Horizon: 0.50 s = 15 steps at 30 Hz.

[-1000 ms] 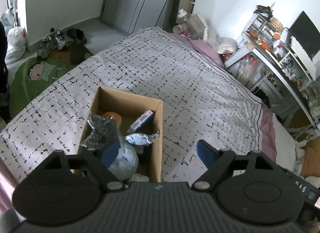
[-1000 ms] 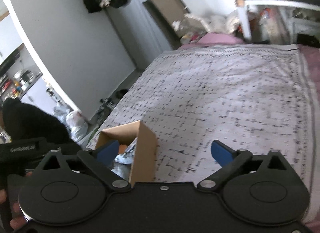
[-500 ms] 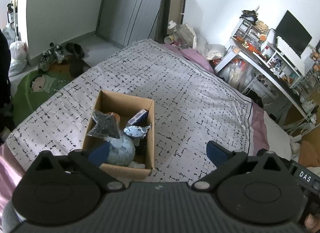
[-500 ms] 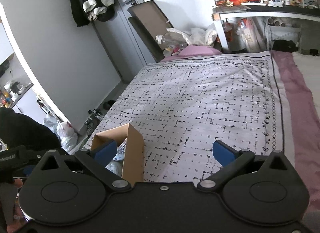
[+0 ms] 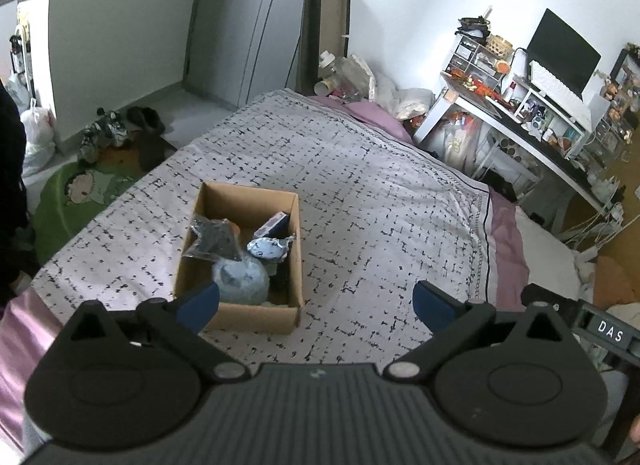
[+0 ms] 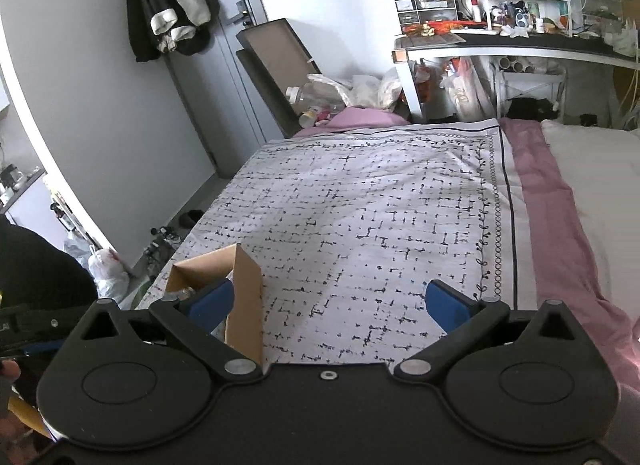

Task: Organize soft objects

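An open cardboard box (image 5: 294, 225) sits on the patterned bedspread (image 5: 380, 201). Inside lie a pale blue round soft toy (image 5: 240, 285), a dark crinkled bag (image 5: 212, 239), a silvery blue wrapped piece (image 5: 268, 249) and a dark blue packet (image 5: 274, 223). My left gripper (image 5: 316, 305) is open and empty, above and behind the box's near side. My right gripper (image 6: 328, 305) is open and empty; the box's corner (image 6: 244, 297) shows by its left finger.
A pink sheet (image 6: 548, 201) edges the bed's right side. A cluttered white desk (image 5: 520, 121) with a monitor stands to the right. Shoes (image 5: 120, 129) and a green cartoon mat (image 5: 76, 193) lie on the floor to the left. Coats (image 6: 172, 5) hang by the door.
Both grippers have pulled back and up from the box, so the box looks smaller and more of the bed and room shows. Both stay open and empty.
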Available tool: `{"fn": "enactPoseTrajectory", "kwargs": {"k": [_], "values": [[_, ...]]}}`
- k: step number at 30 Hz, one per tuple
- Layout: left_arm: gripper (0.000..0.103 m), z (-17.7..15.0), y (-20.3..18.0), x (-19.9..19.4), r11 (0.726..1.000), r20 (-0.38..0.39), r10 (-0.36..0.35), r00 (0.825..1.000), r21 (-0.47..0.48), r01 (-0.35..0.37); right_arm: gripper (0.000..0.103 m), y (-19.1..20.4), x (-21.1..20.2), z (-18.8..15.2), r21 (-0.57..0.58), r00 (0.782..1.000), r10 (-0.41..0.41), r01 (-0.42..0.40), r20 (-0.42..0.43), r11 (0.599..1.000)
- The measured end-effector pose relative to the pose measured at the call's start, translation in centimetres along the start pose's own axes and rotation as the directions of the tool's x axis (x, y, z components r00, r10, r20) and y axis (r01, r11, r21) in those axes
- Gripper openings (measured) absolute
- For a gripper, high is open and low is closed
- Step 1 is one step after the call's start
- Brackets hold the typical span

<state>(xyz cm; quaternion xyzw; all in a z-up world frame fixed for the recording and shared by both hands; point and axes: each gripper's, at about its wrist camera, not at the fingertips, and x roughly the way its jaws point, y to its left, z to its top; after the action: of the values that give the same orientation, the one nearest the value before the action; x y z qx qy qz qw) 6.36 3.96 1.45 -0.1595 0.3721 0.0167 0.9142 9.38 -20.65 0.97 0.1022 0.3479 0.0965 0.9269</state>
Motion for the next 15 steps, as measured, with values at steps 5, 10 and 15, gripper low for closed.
{"fn": "enactPoseTrajectory", "kwargs": {"k": [5,10,15], "values": [[0.102,-0.9,-0.1,-1.3,1.0,0.005,0.005,1.0,0.014,-0.005,0.103,0.4,-1.2,-0.7,-0.025,1.0,-0.007,0.007,0.0,1.0],[0.102,-1.6,-0.1,-2.5,0.999,0.021,0.02,1.0,0.03,-0.021,0.103,1.0,-2.0,-1.4,-0.063,1.0,-0.014,0.014,0.003,0.998],[0.102,-2.2,-0.1,-3.4,0.998,0.033,0.041,0.999,0.041,-0.043,0.103,1.9,-2.6,-2.1,-0.1,1.0,-0.015,0.016,0.009,0.995]]}}
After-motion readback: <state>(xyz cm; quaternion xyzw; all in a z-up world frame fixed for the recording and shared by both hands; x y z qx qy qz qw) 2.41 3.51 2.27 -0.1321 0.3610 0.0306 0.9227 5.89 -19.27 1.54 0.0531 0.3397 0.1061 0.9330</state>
